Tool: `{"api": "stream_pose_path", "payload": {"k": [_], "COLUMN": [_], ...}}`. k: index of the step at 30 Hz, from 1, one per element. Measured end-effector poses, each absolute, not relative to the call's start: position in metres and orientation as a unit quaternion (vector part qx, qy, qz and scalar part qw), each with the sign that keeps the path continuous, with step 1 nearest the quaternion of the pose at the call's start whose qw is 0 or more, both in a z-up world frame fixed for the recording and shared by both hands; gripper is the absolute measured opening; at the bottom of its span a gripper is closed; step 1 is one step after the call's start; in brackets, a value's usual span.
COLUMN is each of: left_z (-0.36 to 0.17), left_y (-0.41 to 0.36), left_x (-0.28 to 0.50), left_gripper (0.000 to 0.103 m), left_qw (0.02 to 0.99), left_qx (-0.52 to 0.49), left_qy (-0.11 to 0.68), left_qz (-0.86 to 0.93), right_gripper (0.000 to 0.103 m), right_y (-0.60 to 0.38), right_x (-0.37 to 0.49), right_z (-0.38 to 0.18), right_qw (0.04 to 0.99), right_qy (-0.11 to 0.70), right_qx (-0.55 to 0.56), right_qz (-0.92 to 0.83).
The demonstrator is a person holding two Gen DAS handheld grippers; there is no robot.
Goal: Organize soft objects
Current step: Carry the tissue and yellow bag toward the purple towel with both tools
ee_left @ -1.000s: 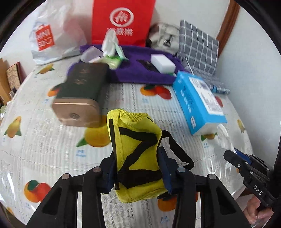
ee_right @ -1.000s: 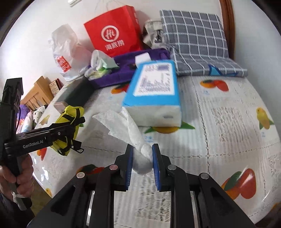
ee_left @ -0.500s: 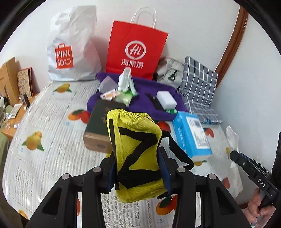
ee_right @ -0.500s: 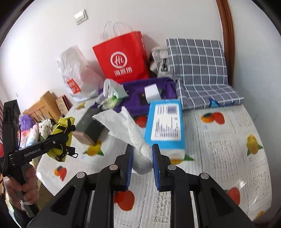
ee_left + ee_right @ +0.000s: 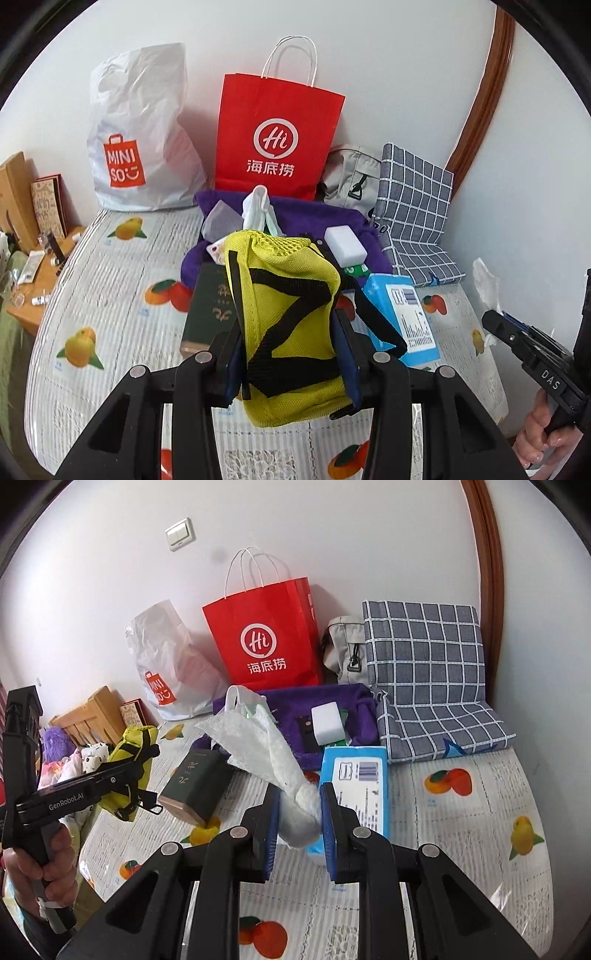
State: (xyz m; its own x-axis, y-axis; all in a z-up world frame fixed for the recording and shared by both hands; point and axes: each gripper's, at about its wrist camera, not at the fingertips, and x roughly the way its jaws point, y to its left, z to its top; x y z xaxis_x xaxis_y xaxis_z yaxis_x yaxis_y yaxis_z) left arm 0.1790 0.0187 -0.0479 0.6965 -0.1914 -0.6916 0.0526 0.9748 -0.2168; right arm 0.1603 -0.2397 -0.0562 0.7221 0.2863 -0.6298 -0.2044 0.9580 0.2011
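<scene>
My left gripper (image 5: 290, 356) is shut on a yellow mesh pouch (image 5: 286, 314) with black straps, held above the table. The pouch also shows in the right wrist view (image 5: 129, 760), at the left. My right gripper (image 5: 297, 821) is shut on a crumpled white tissue (image 5: 266, 753), lifted above the table; its tip shows at the right of the left wrist view (image 5: 485, 280). A purple towel (image 5: 314, 218) at the back carries a white sponge (image 5: 345, 245), white socks (image 5: 258, 208) and small items.
On the fruit-print tablecloth (image 5: 110, 295) lie a blue tissue pack (image 5: 402, 317) and a dark green box (image 5: 210, 310). A red paper bag (image 5: 277, 136), a white Miniso bag (image 5: 140, 136), a grey bag (image 5: 351, 181) and a checked cushion (image 5: 417, 206) stand by the wall.
Both grippers have risen and pulled back from the table, each still holding its object. More of the bags and wall shows now.
</scene>
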Motion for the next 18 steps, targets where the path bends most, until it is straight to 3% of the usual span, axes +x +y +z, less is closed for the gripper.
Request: {"api": "stream_pose_path", "payload": {"k": [18], "left_z": [-0.058], "left_y": [0.031], "left_x": [0.263], "left_gripper": [0.041], "left_qw": [0.912], "left_qx": [-0.080], "left_qy": [0.399], "left_qz": [-0.046], "right_gripper": [0.022], "right_y": [-0.236], "right_x": [0.251], "right_z": [-0.067], "right_qw": [0.923], "right_qy": [0.364], "right_qx": [0.042], "right_qz": [0.119]}}
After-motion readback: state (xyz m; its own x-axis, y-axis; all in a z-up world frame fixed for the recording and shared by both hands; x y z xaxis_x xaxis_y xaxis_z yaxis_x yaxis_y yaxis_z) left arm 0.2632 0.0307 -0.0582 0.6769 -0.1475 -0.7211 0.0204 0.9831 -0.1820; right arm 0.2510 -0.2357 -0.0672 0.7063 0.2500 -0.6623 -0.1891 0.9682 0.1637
